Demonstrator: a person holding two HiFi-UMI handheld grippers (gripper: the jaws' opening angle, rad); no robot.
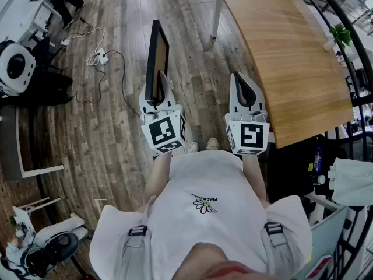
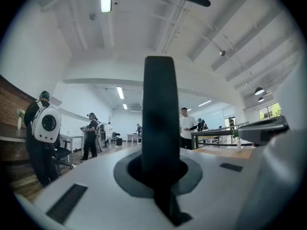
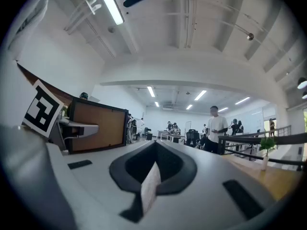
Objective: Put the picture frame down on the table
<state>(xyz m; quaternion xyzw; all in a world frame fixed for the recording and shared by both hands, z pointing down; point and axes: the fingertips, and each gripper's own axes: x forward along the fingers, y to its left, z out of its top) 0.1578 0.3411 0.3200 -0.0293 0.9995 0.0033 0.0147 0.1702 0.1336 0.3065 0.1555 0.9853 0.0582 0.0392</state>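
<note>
Head view, left gripper (image 1: 156, 81): left of centre, held level, fingers (image 1: 168, 92) clamped on the near end of the picture frame (image 1: 156, 51).
Head view, picture frame: seen edge-on, standing upright over the wooden floor (image 1: 105, 133), running toward the top of the picture, well left of the desk (image 1: 291, 57).
Head view, right gripper (image 1: 243, 80): right of centre, level, just beside the desk's left edge, fingers together.
Left gripper view, picture frame (image 2: 160, 128): a dark upright bar in the centre, pinched between the pale fingers (image 2: 91, 176).
Left gripper view, surroundings: right gripper (image 2: 263, 131) at the right edge, desk (image 2: 225, 153) just below it, people standing in the far room.
Right gripper view, right gripper (image 3: 153, 169): fingers (image 3: 211, 176) pressed together, with only a thin pale strip (image 3: 149, 188) at the seam.
Right gripper view, picture frame (image 3: 96, 126): at middle left, a brown panel in a dark rim, upright, held by the left gripper (image 3: 79, 128) beside its marker cube (image 3: 41, 107).
</note>
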